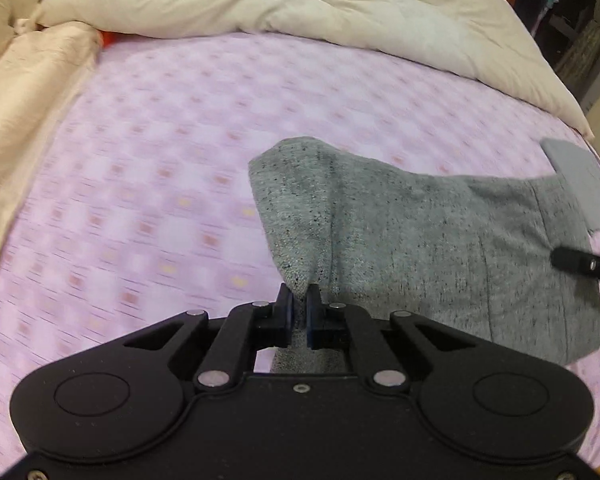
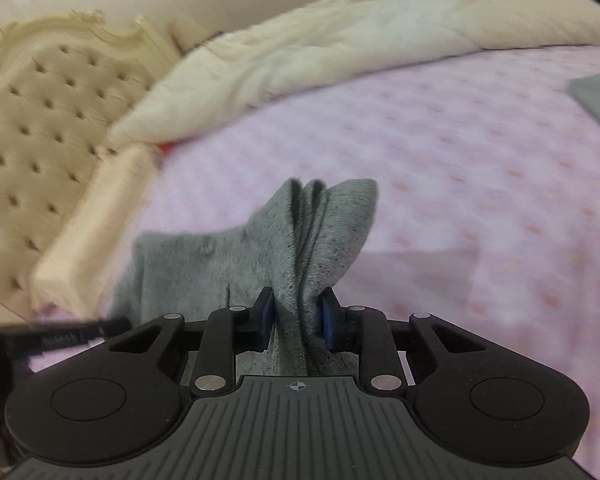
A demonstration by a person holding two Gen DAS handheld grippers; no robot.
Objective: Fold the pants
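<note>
Left wrist view puts your left gripper (image 1: 299, 300) right at the cloth: its blue-padded fingers (image 1: 286, 304) are clamped on a bunched edge of the grey speckled pants (image 1: 420, 240), which rise in a peak ahead of the pads and then spread off to your right across the bed sheet (image 1: 140, 200). In the right wrist view your right gripper (image 2: 298, 308) is closed on a thicker bundle of the same pants (image 2: 320, 232); several layers stand up between its fingers (image 2: 330, 320), so the pads sit a little wider apart there.

The pants hang between your two grips, partly lifted, with the rest lying on the sheet. My judgement is that you are mid-fold, carrying one end over.

What could go wrong: the left grip holds only a thin pinch, so a sharp pull may slide it out of the pads. The right bundle looks uneven, and one layer could drop free and spoil the fold line. If your hands move at different heights, the slack middle may drag and wrinkle on the sheet.

Outward, the sheet is pink with a small checked pattern. A cream duvet (image 1: 340, 8) is heaped along its far side, a cream pillow (image 1: 32, 100) lies by the tufted headboard (image 2: 40, 120), and a flat grey folded item (image 1: 580, 184) rests near the bed's edge, just beside the pants. Dark room clutter beyond the bed is too blurred to name.
</note>
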